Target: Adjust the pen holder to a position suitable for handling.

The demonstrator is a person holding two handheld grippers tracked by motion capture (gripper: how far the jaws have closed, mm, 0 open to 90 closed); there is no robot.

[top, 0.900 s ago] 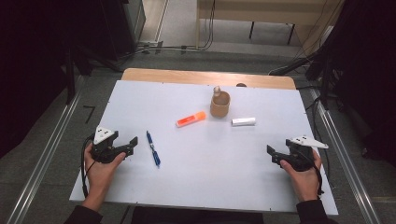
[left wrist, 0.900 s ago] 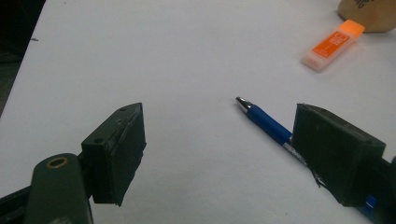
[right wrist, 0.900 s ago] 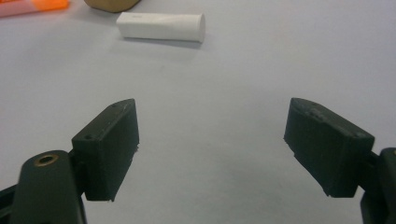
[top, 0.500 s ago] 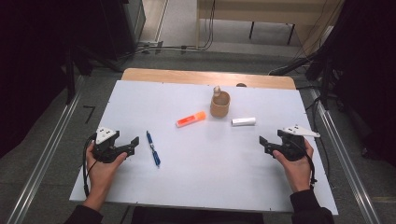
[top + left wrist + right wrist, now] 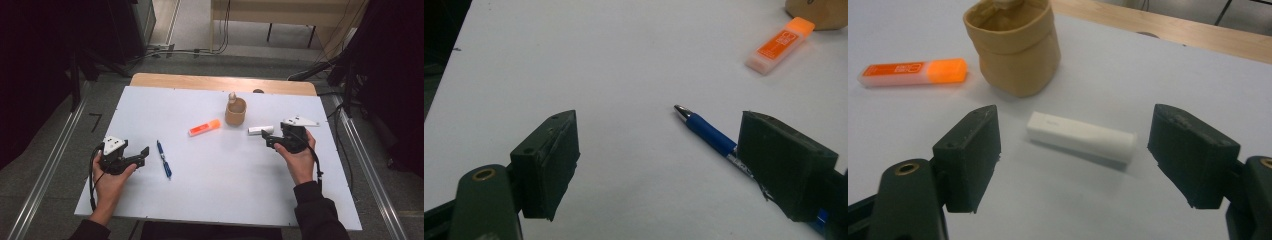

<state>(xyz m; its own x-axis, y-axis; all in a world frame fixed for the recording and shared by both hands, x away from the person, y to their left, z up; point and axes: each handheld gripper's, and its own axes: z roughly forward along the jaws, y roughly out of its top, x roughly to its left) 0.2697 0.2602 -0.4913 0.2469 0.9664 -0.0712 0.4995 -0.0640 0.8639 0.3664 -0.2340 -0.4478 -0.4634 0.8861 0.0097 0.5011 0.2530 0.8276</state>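
My right gripper [image 5: 270, 136] sits at the right side of the white worktop [image 5: 200, 195], its jaws spread wide with nothing pinched. In the right gripper view the white stick [image 5: 1081, 136] lies flat on the worktop just ahead of the gap between my jaws, slanting across it, and neither pad touches it. From the high view the same white stick [image 5: 261, 129] is just beside the tips of that gripper, on the side toward the cup.

Behind the stick stands a tan cup [image 5: 1013, 46], upright, with something pale poking above its rim. In the high view the cup [image 5: 235, 111] is near the far middle of the worktop. To its left lies an orange marker [image 5: 204, 127] flat on the surface, a little apart from the cup; the right gripper view shows it [image 5: 913, 73] lying lengthwise beside the cup without touching it.

My left gripper [image 5: 141, 155] rests near the left edge of the worktop, held in my left hand [image 5: 107, 175], jaws also spread and empty. A blue pen [image 5: 164, 159] lies just beside its tips. In the left gripper view the pen [image 5: 709, 131] runs behind my right-hand jaw, its metal tip pointing into the open space ahead, not between the pads.
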